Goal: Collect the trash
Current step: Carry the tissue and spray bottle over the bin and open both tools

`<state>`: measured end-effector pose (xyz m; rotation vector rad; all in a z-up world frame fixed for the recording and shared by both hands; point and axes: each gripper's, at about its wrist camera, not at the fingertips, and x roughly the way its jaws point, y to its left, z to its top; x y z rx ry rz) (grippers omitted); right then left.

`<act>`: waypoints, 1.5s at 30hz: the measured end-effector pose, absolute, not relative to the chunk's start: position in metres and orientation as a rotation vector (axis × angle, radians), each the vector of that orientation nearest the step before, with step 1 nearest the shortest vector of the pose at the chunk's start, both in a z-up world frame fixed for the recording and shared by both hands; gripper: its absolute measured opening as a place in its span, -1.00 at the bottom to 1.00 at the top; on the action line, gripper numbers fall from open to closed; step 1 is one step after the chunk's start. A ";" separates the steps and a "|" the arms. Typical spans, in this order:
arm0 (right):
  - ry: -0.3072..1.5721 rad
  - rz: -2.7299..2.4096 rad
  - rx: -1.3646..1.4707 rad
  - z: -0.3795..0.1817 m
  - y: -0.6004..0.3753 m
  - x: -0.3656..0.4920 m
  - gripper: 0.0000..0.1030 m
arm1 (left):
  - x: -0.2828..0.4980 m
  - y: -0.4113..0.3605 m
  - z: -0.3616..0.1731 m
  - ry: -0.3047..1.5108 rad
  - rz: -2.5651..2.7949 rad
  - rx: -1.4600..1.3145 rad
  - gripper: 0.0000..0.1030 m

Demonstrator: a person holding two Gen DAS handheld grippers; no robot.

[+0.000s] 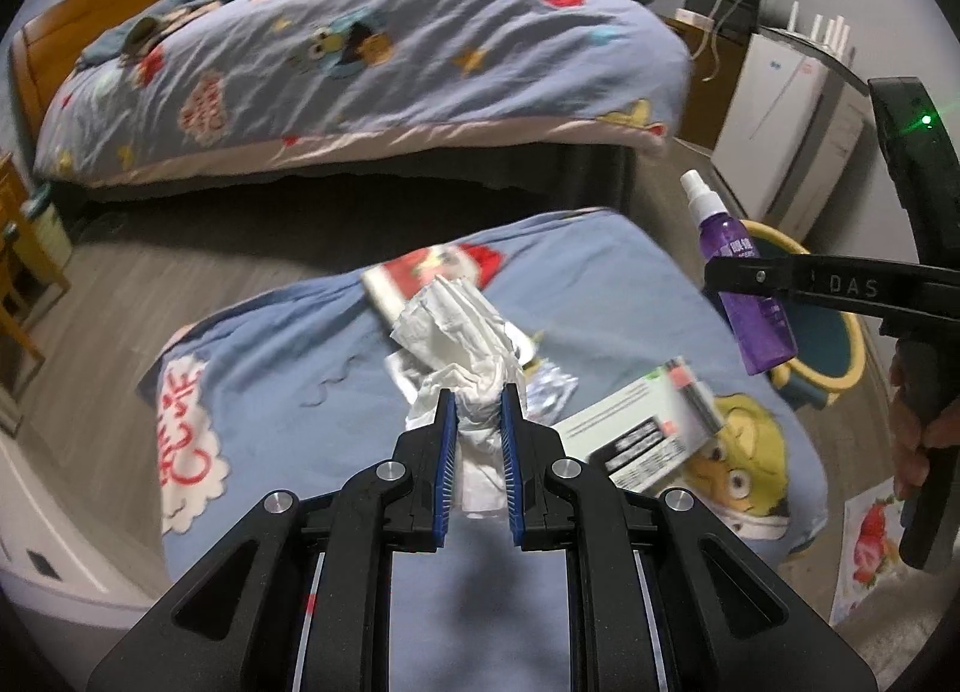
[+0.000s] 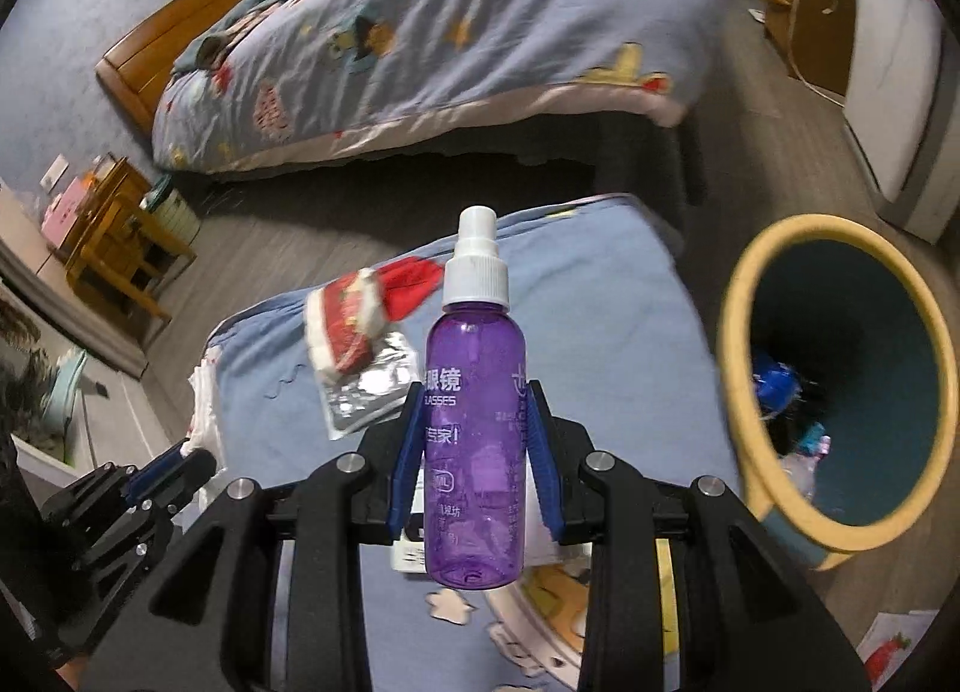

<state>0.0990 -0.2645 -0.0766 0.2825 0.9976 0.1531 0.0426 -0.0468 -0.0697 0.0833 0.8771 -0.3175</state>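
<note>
My left gripper (image 1: 478, 401) is shut on a crumpled white tissue (image 1: 459, 332) and holds it above a blue cartoon blanket (image 1: 288, 368). My right gripper (image 2: 474, 401) is shut on an upright purple spray bottle (image 2: 474, 422) with a white nozzle; the bottle also shows in the left wrist view (image 1: 750, 302), at the right. A teal bin with a yellow rim (image 2: 738, 296) stands right of the blanket, with trash inside. On the blanket lie a red and white wrapper (image 2: 351, 326), a silver foil packet (image 2: 372, 386) and a white box (image 1: 636, 434).
A bed with a blue cartoon quilt (image 1: 384, 68) lies behind, with grey wood floor (image 1: 120, 284) between. A white cabinet (image 1: 780, 134) stands at the right. Wooden furniture (image 2: 114, 236) is at the left. A strawberry-print sheet (image 1: 870, 548) lies on the floor.
</note>
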 end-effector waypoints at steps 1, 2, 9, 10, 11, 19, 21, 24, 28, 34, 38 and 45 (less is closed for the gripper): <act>0.994 0.145 0.287 -0.076 -0.270 0.098 -0.38 | 0.043 -0.053 -0.069 0.875 -0.326 0.087 -0.70; 0.989 0.138 0.290 -0.075 -0.276 0.097 -0.38 | 0.043 -0.058 -0.068 0.874 -0.332 0.089 -0.70; 0.975 0.083 0.316 -0.072 -0.320 0.086 -0.38 | 0.047 -0.097 -0.062 0.862 -0.382 0.096 -0.70; 0.973 0.074 0.318 -0.071 -0.326 0.085 -0.38 | 0.047 -0.102 -0.061 0.861 -0.388 0.098 -0.70; 0.972 0.068 0.320 -0.071 -0.329 0.085 -0.38 | 0.047 -0.107 -0.061 0.860 -0.396 0.100 -0.70; 0.960 -0.010 0.368 -0.074 -0.381 0.073 -0.38 | 0.047 -0.156 -0.067 0.874 -0.458 0.144 -0.70; 0.961 -0.026 0.382 -0.076 -0.394 0.071 -0.38 | 0.048 -0.169 -0.071 0.881 -0.469 0.154 -0.70; 0.961 -0.047 0.389 -0.079 -0.411 0.067 -0.38 | 0.049 -0.189 -0.074 0.883 -0.485 0.164 -0.70; 0.965 -0.070 0.411 -0.086 -0.435 0.062 -0.38 | 0.049 -0.214 -0.076 0.883 -0.512 0.171 -0.70; 0.964 -0.107 0.448 -0.094 -0.468 0.056 -0.38 | 0.050 -0.254 -0.079 0.881 -0.567 0.189 -0.70; 0.976 -0.135 0.477 -0.105 -0.488 0.052 -0.38 | 0.052 -0.279 -0.082 0.883 -0.603 0.193 -0.70; 0.990 -0.196 0.547 -0.123 -0.520 0.044 -0.38 | 0.054 -0.317 -0.090 0.892 -0.663 0.199 -0.70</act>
